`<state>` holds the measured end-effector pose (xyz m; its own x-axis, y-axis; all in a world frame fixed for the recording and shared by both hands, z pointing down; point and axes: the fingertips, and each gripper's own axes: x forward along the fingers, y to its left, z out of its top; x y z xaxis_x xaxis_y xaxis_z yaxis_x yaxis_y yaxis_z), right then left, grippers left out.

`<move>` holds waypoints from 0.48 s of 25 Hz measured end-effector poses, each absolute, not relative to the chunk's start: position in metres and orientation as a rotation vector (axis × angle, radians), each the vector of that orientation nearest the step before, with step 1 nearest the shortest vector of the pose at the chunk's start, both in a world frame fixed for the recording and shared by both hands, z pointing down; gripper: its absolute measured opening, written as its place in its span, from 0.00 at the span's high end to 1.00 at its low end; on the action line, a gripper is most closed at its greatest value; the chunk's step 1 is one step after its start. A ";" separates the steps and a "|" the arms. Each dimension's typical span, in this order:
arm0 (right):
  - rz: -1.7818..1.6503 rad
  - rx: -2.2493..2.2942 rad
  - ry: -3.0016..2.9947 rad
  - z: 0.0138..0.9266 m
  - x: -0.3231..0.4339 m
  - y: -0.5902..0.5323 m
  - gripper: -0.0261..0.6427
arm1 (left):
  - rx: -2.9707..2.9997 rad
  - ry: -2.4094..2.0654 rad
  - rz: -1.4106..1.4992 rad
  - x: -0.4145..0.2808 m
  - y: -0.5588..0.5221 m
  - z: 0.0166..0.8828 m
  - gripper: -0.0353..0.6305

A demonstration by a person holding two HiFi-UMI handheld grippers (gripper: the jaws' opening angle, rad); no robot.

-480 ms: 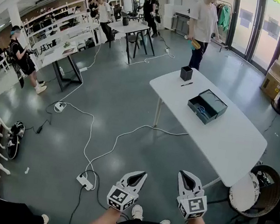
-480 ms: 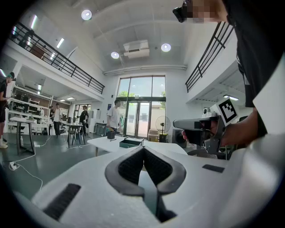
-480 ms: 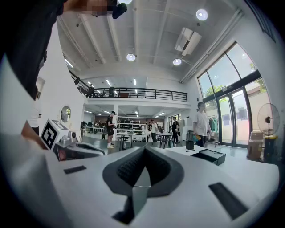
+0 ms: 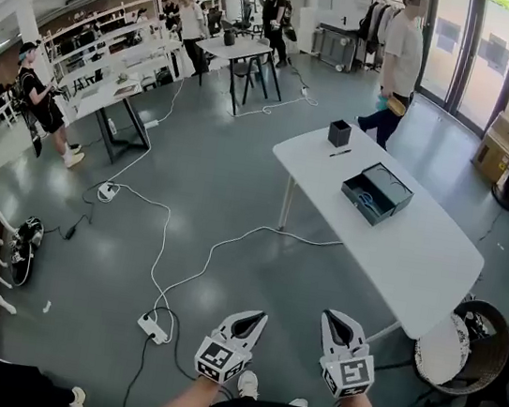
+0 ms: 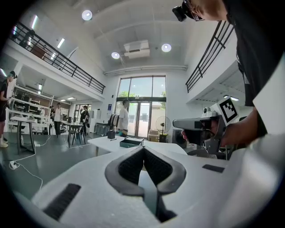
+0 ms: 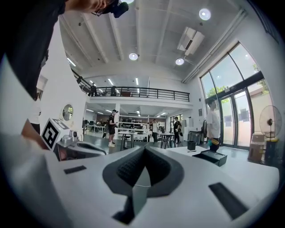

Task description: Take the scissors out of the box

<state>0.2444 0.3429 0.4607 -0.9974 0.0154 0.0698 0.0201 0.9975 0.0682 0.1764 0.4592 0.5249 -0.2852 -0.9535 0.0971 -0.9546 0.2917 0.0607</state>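
A dark open box [image 4: 376, 193] lies on the white table [image 4: 399, 248] well ahead of me, with blue-handled scissors [image 4: 365, 201] showing inside it. The box [image 5: 131, 142] is small and far in the left gripper view and sits at the right in the right gripper view as a dark box [image 6: 213, 156]. My left gripper [image 4: 251, 320] and right gripper [image 4: 339, 321] are held low in front of me, far short of the table. Both are shut, tips touching, with nothing between them.
A black pen cup [image 4: 339, 133] and a pen [image 4: 340, 152] stand at the table's far end. A person [image 4: 401, 59] walks beyond the table. Cables and a power strip [image 4: 153, 327] lie on the floor to my left. A wicker basket [image 4: 474, 349] stands right of the table.
The person beyond the table has walked to the right. My grippers have stayed where they were.
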 end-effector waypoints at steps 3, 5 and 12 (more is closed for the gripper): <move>-0.051 -0.002 -3.106 0.457 0.240 0.342 0.95 | 1.812 -2.422 0.016 0.172 0.462 0.527 0.93; -0.010 0.002 -3.127 0.453 0.236 0.342 0.95 | 1.823 -2.414 0.017 0.168 0.462 0.527 0.93; -0.015 0.079 -3.125 0.450 0.213 0.348 0.96 | 1.906 -2.380 0.024 0.145 0.466 0.525 0.93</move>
<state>0.2132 0.3481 0.4504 -0.9986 -0.0506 0.0152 -0.0505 0.9987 0.0099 0.1453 0.4655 0.5249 -0.2159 -0.9730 0.0821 -0.9744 0.2200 0.0455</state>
